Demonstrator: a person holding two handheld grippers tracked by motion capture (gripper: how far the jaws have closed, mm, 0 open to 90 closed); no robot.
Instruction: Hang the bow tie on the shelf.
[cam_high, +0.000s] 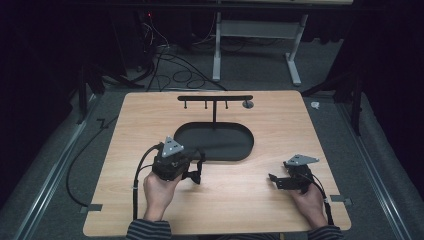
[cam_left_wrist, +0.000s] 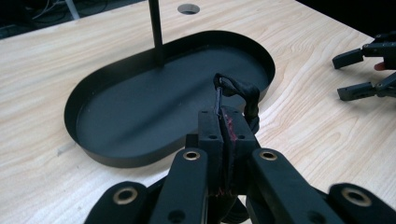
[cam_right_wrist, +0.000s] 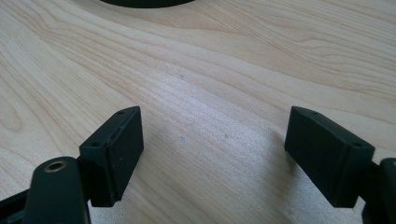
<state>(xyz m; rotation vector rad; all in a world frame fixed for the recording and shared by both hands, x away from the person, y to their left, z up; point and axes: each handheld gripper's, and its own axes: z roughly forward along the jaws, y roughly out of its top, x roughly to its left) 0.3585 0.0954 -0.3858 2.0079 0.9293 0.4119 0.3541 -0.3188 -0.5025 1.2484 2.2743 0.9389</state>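
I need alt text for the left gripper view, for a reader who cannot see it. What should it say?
The left claw is shut on a thin black looped cord, held just above the near rim of a black oval tray on a light wooden table. A thin black post rises from the tray, and the open right claw shows at the right edge.

I am looking at a wooden table (cam_high: 150, 200) bearing a black oval tray (cam_high: 235, 150) with a T-shaped stand (cam_high: 215, 98) rising from its far side; cables (cam_high: 175, 70) are lying on the floor beyond.
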